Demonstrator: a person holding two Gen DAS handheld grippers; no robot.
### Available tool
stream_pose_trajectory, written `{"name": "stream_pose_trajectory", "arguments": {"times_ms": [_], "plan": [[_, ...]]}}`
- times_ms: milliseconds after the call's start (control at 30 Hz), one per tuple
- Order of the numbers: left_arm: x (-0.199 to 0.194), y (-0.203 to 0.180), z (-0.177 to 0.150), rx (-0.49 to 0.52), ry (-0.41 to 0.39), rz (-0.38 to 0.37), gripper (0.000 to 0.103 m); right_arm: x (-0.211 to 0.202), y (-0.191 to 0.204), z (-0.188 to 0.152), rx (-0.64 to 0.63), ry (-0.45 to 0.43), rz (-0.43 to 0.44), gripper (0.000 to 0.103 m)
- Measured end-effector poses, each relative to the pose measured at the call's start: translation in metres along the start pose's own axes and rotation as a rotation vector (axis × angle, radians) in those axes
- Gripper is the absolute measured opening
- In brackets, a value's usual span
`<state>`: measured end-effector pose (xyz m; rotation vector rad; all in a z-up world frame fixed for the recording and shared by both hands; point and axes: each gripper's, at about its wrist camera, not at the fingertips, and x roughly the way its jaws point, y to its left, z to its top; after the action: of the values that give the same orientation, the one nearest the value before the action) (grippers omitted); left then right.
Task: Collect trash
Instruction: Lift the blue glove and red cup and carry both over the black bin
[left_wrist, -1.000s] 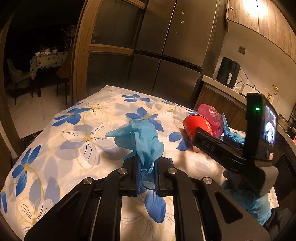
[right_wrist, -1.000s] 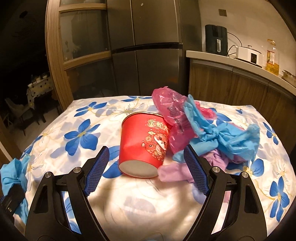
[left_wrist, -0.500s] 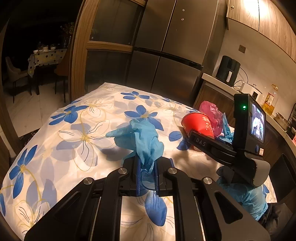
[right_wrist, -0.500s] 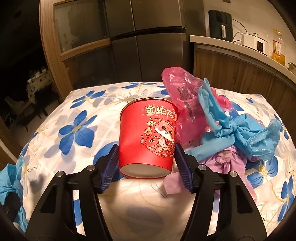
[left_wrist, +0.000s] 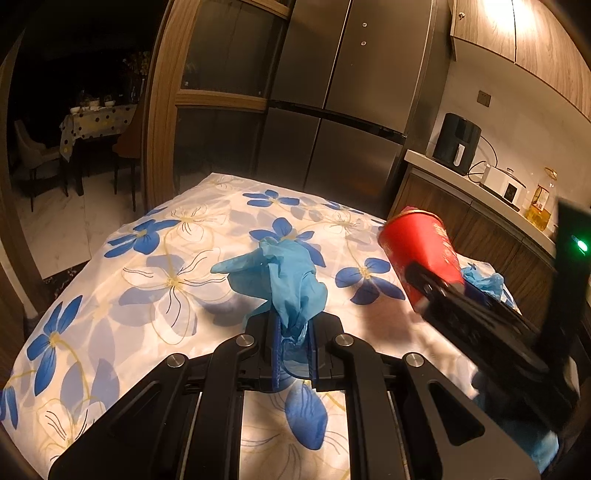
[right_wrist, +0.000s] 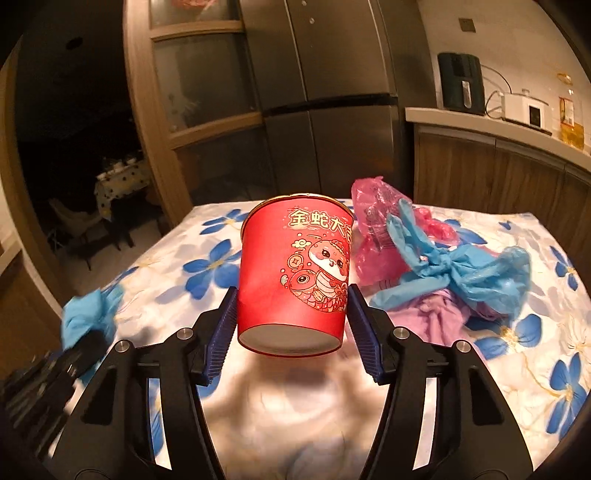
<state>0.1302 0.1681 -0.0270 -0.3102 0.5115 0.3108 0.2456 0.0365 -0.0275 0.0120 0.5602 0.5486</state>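
My left gripper (left_wrist: 293, 328) is shut on a crumpled blue glove (left_wrist: 284, 277) and holds it above the flowered tablecloth (left_wrist: 147, 280). My right gripper (right_wrist: 291, 317) is shut on a red paper cup (right_wrist: 295, 273) with a cartoon snake print, lifted off the table and tilted. The cup also shows at the right of the left wrist view (left_wrist: 421, 254). The blue glove shows at the left edge of the right wrist view (right_wrist: 88, 317).
A pile of trash lies on the table to the right: a pink plastic bag (right_wrist: 373, 236), blue gloves (right_wrist: 461, 273) and a purple glove (right_wrist: 436, 314). A steel fridge (right_wrist: 332, 92) stands behind the table. A counter (right_wrist: 498, 129) with appliances runs along the right.
My right gripper closed on the red cup and lifted it off the table. My left gripper kept its hold on the blue glove and barely moved.
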Motion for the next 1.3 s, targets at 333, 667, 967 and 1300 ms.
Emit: {"name": "stream_pose_trajectory", "arguments": {"times_ms": [333,667,967,1300], "plan": [[-0.013,-0.031,-0.002,0.045,-0.022,-0.023,0.011,-0.056,-0.029,-0.004,0.028,-0.057,-0.060,0.058],[-0.027,-0.087,-0.012,0.118,-0.023,-0.075,0.011,-0.107,-0.078,-0.011,0.072,-0.109,-0.143,0.058],[-0.027,-0.153,-0.022,0.187,-0.002,-0.185,0.011,-0.153,-0.135,-0.021,0.135,-0.160,-0.238,0.058],[-0.027,-0.230,-0.037,0.288,0.001,-0.306,0.010,-0.194,-0.198,-0.034,0.208,-0.200,-0.359,0.058]]}}
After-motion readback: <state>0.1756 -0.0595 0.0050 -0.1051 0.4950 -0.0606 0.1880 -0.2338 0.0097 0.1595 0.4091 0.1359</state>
